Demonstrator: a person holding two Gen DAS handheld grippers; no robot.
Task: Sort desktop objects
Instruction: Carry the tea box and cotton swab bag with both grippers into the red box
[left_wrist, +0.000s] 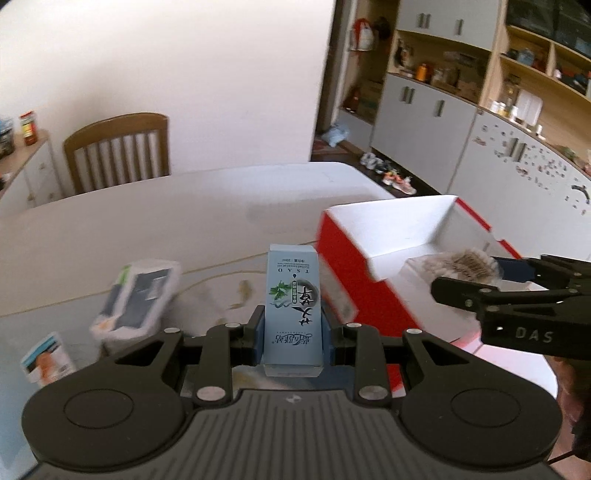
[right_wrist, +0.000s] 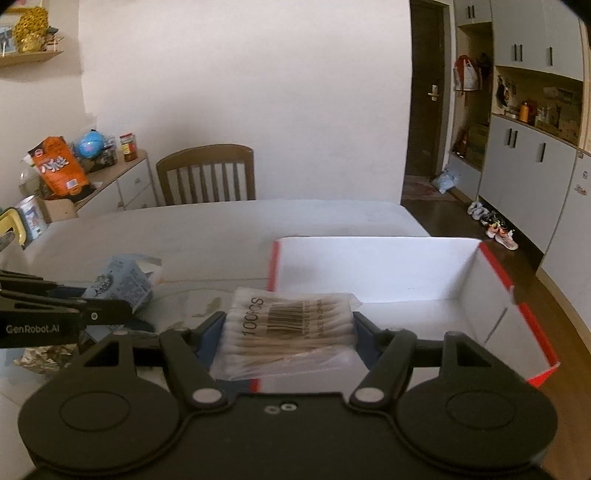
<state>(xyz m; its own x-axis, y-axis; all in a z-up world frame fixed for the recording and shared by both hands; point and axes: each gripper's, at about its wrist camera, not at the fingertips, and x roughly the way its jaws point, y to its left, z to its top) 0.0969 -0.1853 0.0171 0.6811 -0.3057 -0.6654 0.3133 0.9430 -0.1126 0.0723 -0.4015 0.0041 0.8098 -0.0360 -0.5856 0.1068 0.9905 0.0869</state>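
A: Desktop objects, two of them are in our grippers. We've got the left gripper (left_wrist: 293, 325) clamped narrow on the pale blue carton (left_wrist: 292, 295), held upright off the table (left_wrist: 147, 221), just beside the red side of the red-and-white box (left_wrist: 388, 236).

B: And our right gripper (right_wrist: 290, 332) is closed wider on the cotton swab pack (right_wrist: 288, 325), which we're holding over the near edge of the box. Not dropped yet.

A: What's in the box? From the right wrist view we see bare white floor and walls, so nothing sorted into it as far as we can tell. The near corner is hidden behind the swabs, so we might be missing something small.

B: Agreed. What's left on the table: a white plastic-wrapped pack (left_wrist: 136, 295) and a small printed packet (left_wrist: 46, 358) at the left, both blurred, so we can't name them. The right wrist view also shows something crinkly (right_wrist: 40, 356) under our left gripper, unclear what.

A: So we'd call it early: two items in hand near the box, none placed, at least two more waiting.
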